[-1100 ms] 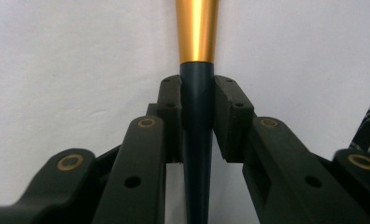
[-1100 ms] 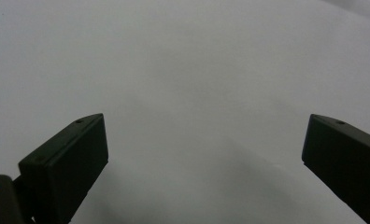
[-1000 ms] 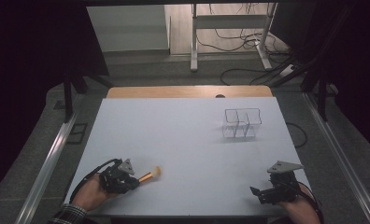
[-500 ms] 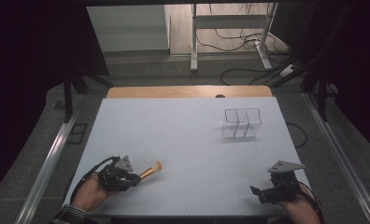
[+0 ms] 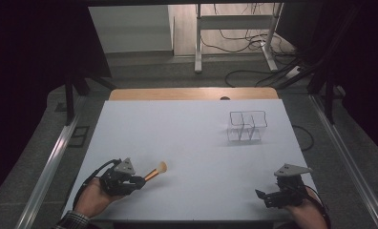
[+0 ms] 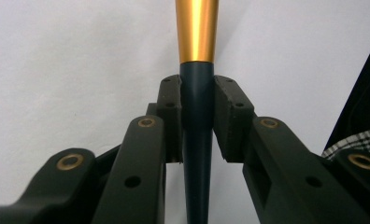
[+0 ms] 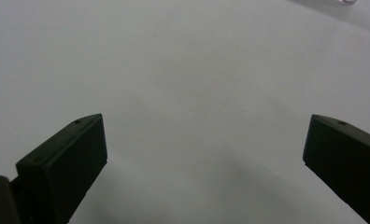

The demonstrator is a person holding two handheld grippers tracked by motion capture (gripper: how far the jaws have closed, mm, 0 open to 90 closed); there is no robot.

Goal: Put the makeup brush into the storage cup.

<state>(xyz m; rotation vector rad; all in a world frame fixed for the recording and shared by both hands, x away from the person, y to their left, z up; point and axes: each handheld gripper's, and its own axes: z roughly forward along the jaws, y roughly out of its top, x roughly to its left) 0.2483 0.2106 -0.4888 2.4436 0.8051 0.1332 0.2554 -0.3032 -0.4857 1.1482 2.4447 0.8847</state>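
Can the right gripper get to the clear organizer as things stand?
Probably yes. The right gripper is open and holds nothing, and the bare white table lies between it and the clear organizer farther back on its side. The left gripper, shut on the brush, sits well off to the other side.

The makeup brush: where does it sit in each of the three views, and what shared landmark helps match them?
High view: the makeup brush lies lower left, clamped in the left gripper, bristles pointing up-right.
Left gripper view: its dark handle runs up the centre between the jaws, gold ferrule above.
Right gripper view: this frame takes in white surface between the right gripper jaws, without the brush.
Shared landmark: the white tabletop.
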